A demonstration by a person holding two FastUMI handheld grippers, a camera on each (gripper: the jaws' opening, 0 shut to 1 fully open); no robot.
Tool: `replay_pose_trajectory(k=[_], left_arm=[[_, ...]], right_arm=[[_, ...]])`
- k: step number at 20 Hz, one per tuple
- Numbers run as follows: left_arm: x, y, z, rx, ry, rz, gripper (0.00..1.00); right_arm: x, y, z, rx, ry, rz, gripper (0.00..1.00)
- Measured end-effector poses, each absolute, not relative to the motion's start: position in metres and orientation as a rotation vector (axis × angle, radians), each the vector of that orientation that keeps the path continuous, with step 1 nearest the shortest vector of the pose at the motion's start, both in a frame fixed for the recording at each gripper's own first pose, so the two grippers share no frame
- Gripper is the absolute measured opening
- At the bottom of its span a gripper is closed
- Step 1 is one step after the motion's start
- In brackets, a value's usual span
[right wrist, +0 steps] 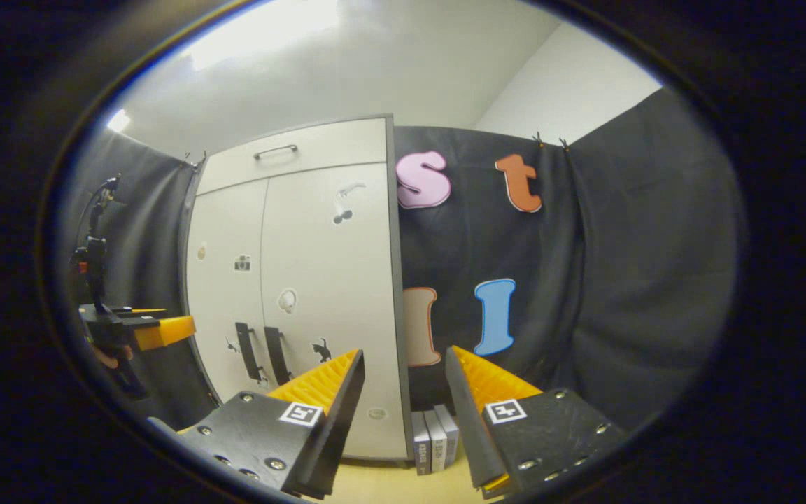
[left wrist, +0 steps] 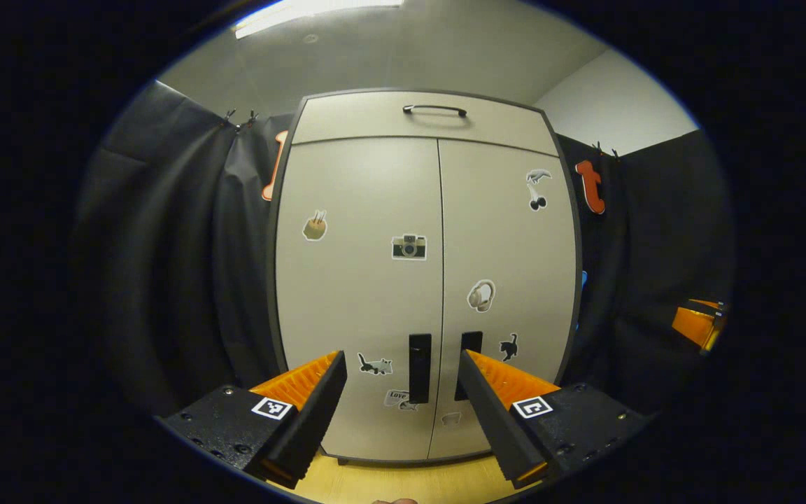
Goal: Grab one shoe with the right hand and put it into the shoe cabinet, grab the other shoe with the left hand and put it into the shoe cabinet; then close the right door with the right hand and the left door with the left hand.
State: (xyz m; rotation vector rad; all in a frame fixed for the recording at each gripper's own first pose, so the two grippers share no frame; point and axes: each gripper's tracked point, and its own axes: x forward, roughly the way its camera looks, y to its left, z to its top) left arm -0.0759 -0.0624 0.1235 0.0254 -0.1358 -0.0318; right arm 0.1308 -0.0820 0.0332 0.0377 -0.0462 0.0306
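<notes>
While both doors (left wrist: 438, 280) closed — grippers (left wrist: 400, 364) (right wrist: 403, 360) agape

The shoe cabinet (left wrist: 424, 280) stands in front with both doors closed. The left gripper (left wrist: 401, 367) has its fingers wide apart, holding nothing, in front of the two dark handles (left wrist: 420, 367)

Shoe cabinet (right wrist: 291, 280) stands against the wall, what look like books (right wrist: 434, 439) just right.
</notes>
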Motion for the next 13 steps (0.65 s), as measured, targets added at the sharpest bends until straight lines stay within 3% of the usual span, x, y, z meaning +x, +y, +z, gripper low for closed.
replay_pose_trajectory(k=[8, 11, 13], left_arm=[[-0.129, -0.093, 0.127, 0.058, -0.165, 0.008, 0.98], [-0.141, -0.111, 0.132, 0.064, -0.194, 0.006, 0.99], [-0.146, -0.121, 0.135, 0.065, -0.206, 0.008, 0.98]], right_arm=[[0.128, -0.075, 0.045, 0.020, -0.088, 0.099, 0.70], [0.128, -0.075, 0.046, 0.021, -0.089, 0.116, 0.92], [0.127, -0.078, 0.047, 0.016, -0.092, 0.118, 0.92]])
